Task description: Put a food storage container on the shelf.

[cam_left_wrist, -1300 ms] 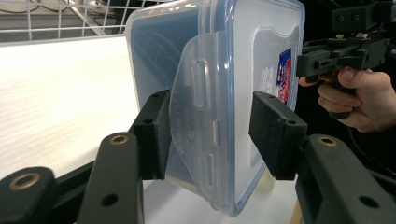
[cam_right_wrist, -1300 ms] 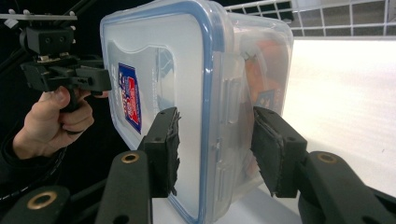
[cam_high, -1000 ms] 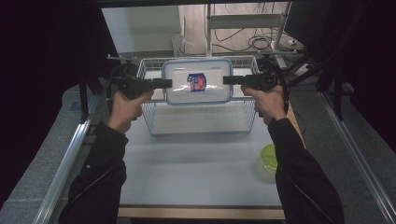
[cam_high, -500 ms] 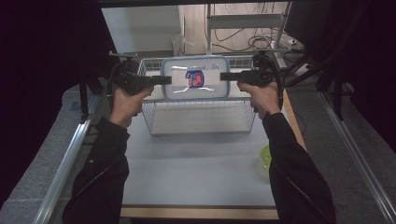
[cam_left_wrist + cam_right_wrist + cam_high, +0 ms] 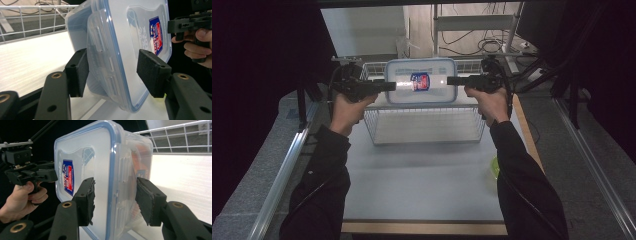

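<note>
Clear plastic box (image 5: 420, 82) with a blue-rimmed lid and a red-and-blue label, lying over the far part of the wire basket (image 5: 427, 125), which serves as landmark.

High view, left to right: the left gripper (image 5: 388, 86) lies level at the box's left end, beyond the basket's left wall; the box spans the basket's back half; the right gripper (image 5: 453, 80) meets the box's right end above the basket's right wall. Each gripper is held in one hand, dark sleeves running down either side of the basket. A green thing (image 5: 495, 166) lies on the table (image 5: 422, 185), nearer the camera than the basket's right corner, partly behind the right sleeve. Jaw gaps cannot be read from here.

Left gripper view: the box's (image 5: 120, 50) end latch stands between the jaws. They have just been opening; one pad lies against the latch side, the other stands clear of the lid. The basket's wires run behind, and the right gripper (image 5: 190, 22) shows past the label.

Right gripper view: the jaws straddle the box's (image 5: 100, 177) opposite latch, also just opening, with a slight gap at each pad. An orange patch shows through the box wall. The left gripper (image 5: 32, 176) sits beyond the lid; the basket's wires cross the upper right.
</note>
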Available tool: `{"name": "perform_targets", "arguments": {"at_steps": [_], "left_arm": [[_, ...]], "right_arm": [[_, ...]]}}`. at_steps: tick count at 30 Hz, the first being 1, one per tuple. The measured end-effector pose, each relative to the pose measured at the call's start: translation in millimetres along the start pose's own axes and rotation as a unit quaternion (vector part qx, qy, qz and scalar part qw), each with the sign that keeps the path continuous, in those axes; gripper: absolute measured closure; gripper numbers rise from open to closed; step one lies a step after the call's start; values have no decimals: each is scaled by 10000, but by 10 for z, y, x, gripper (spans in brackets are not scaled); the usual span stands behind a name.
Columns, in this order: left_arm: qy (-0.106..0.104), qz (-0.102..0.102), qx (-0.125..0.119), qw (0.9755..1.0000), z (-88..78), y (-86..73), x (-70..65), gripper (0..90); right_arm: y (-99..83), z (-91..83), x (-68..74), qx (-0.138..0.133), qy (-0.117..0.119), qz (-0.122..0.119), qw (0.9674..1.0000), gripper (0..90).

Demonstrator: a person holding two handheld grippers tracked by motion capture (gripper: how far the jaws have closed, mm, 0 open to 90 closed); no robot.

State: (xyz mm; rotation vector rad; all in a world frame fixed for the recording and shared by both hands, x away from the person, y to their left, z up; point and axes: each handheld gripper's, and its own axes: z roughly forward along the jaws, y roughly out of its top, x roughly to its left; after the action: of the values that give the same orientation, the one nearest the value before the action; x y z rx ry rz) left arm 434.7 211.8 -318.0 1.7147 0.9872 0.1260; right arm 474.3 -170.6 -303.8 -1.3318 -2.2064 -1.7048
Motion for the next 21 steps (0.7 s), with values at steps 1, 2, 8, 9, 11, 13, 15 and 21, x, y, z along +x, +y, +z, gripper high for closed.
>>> {"name": "perform_targets", "arguments": {"at_steps": [1, 2, 8, 9, 11, 13, 15, 21], "left_arm": [[6, 12, -6, 10000, 2, -1, -1, 426], [15, 23, -4, 10000, 4, -2, -2, 422], [329, 113, 70, 9994, 69, -6, -28, 313], [250, 79, 63, 9996, 78, -6, -9, 294], [365, 92, -1, 9993, 89, 7, -8, 341], [392, 129, 24, 9991, 100, 19, -12, 315], [544, 312, 95, 9980, 112, 50, -57, 308], [819, 806, -33, 9934, 41, -11, -208, 285]], "right_arm": [[-3, 1, -2, -18, -4, -3, 10000, 497], [-5, 3, -5, -46, -20, -25, 10000, 493], [-28, 66, 12, 28, -330, -211, 9992, 458], [-35, 85, 12, 56, -433, -245, 9987, 431], [-48, 94, -24, -56, -322, -87, 9994, 462], [-53, 100, -43, -98, -284, -67, 9995, 462], [-55, 95, -38, -98, -294, -83, 9995, 464], [-94, 21, 4, -260, -474, -517, 9972, 443]]}}
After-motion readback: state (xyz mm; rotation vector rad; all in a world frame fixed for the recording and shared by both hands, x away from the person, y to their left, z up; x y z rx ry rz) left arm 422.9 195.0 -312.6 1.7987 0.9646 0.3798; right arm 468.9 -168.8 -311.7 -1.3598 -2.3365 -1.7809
